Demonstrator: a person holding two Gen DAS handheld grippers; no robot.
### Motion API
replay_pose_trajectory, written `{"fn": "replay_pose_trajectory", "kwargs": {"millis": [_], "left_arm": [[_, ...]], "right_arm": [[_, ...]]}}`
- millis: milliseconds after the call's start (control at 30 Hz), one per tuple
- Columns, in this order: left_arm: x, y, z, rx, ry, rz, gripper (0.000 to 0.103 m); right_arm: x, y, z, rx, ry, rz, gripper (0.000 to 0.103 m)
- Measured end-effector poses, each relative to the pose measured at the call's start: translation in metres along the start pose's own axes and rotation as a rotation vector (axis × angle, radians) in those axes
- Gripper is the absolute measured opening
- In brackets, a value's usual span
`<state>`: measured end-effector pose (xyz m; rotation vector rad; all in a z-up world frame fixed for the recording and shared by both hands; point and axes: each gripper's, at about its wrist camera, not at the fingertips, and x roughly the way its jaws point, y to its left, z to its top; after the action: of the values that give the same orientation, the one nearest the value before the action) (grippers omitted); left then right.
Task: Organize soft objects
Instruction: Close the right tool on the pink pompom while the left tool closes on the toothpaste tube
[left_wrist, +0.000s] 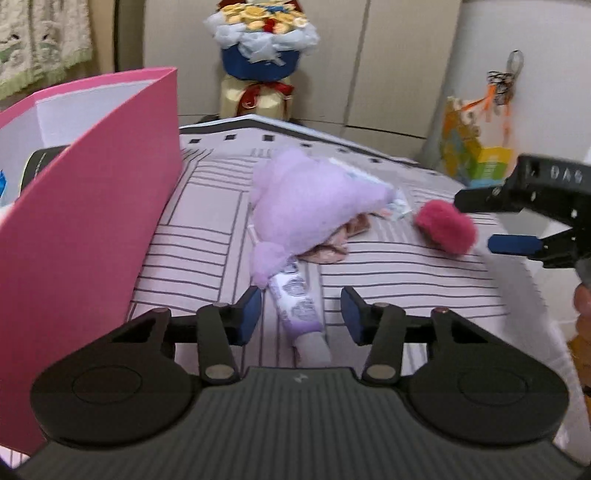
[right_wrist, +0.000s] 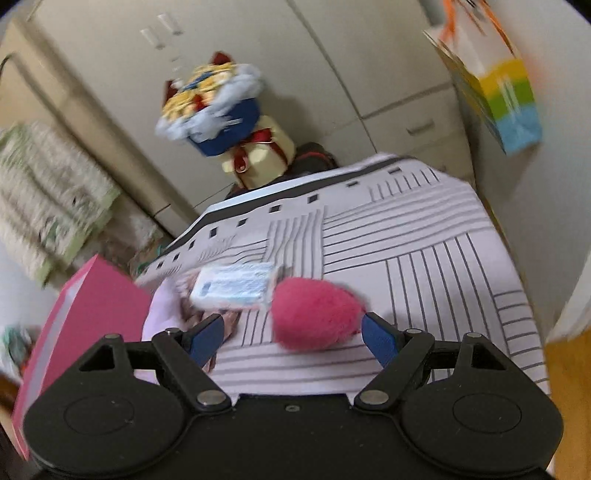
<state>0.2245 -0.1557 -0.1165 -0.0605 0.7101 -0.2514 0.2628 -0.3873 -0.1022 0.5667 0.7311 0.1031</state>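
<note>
A lilac plush doll (left_wrist: 299, 214) lies on the striped cloth (left_wrist: 388, 269), its patterned leg (left_wrist: 299, 299) pointing at me. My left gripper (left_wrist: 300, 314) is open, its blue pads on either side of that leg. A pink fuzzy ball (left_wrist: 445, 225) lies to the right of the doll. My right gripper (right_wrist: 293, 341) is open around the ball (right_wrist: 314, 314), pads apart from it; it also shows in the left wrist view (left_wrist: 476, 221). The doll's card tag (right_wrist: 236, 286) lies beside the ball.
A pink box (left_wrist: 92, 206) stands open at the left, white inside. A flower bouquet (left_wrist: 262, 44) stands behind the table against cabinets. A colourful paper bag (left_wrist: 476, 147) hangs at the right. The table edge drops off at the right.
</note>
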Motion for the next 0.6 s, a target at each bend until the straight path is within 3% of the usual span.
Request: {"fn": "replay_pose_trajectory", "kwargs": {"millis": [233,400,467,533,600], "left_arm": [[0.012,-0.006,0.001,-0.006,-0.016,0.049,0.045],[0.014,-0.02,-0.01,0.089,-0.073,0.116,0.044],[0.013,-0.019,-0.01,0.079,-0.076,0.126,0.041],[0.013,-0.018,-0.007,0.073,-0.069,0.124,0.04],[0.013,-0.016,-0.006,0.07,-0.066,0.121,0.038]], "right_arm": [[0.028,-0.005,-0.001,0.014,0.017,-0.017,0.085],[0.032,0.004,-0.008,-0.052,-0.019,-0.037,0.084],[0.034,0.009,-0.013,-0.103,-0.037,-0.075,0.067],[0.034,0.016,-0.019,-0.17,-0.049,-0.127,0.059],[0.034,0.023,-0.025,-0.23,-0.053,-0.157,0.058]]}}
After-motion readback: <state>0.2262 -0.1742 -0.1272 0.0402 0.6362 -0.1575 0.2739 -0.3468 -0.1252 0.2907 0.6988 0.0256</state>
